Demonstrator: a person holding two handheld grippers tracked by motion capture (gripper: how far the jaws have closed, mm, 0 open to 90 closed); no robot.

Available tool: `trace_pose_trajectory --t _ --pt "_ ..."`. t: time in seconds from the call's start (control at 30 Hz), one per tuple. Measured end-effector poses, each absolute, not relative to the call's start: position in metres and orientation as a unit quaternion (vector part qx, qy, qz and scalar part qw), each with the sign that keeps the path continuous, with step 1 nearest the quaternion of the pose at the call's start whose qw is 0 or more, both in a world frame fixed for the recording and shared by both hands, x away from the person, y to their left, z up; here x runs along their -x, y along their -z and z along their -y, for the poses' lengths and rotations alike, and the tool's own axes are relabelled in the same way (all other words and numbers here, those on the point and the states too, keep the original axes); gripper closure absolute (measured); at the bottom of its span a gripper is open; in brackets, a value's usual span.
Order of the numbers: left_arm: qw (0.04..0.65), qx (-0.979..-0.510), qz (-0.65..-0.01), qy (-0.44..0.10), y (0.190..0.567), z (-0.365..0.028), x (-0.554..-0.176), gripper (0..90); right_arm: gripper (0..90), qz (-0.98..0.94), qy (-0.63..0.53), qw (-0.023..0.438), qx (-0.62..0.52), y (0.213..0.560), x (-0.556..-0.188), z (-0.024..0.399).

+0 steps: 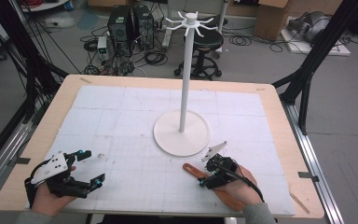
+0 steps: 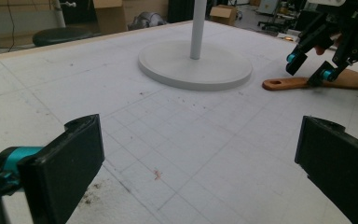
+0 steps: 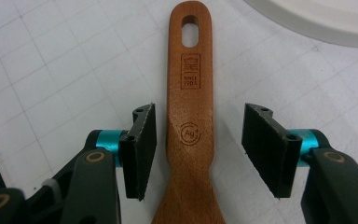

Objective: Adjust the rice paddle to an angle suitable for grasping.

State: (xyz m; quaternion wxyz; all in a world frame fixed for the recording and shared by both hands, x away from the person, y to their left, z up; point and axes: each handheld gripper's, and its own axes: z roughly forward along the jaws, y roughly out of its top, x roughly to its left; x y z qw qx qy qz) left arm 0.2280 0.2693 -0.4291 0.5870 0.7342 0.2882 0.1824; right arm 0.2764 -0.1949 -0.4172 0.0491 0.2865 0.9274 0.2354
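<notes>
While straddling spatula (image 3: 189,140), right tool (image 3: 205,154) gapes | left tool (image 2: 191,172) wide apart

Even, soft light overhead; nothing glared.
My black padded jaws blurred up close, and the gridded white table mat (image 1: 121,116) showed only faint shadows.

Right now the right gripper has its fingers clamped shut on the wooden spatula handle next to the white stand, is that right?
Not quite. The right gripper is open: its fingers straddle the spatula handle with a gap on each side, touching nothing, as the right gripper view shows. The rest holds: the spatula lies flat on the table beside the white stand.
</notes>
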Motion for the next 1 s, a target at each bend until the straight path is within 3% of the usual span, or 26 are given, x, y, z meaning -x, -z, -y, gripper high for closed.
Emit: trace_pose_trajectory --t 0.53,0.7,1.0 --pt "0.585 -0.736 -0.289 -0.183 0.4295 -0.2698 -0.2279 1.8 55.6 -0.931 -0.214 0.058 -0.291 0.4179 -0.2748 0.1922" --pt "0.584 -0.736 -0.289 -0.184 0.4295 -0.2703 -0.2279 1.8 63.3 -0.929 -0.213 0.054 -0.298 0.4173 -0.2736 0.1923" --pt "0.583 -0.737 -0.289 -0.185 0.4295 -0.27 -0.2284 1.8 64.0 -0.925 -0.229 0.055 -0.297 0.4187 -0.2717 0.1967"
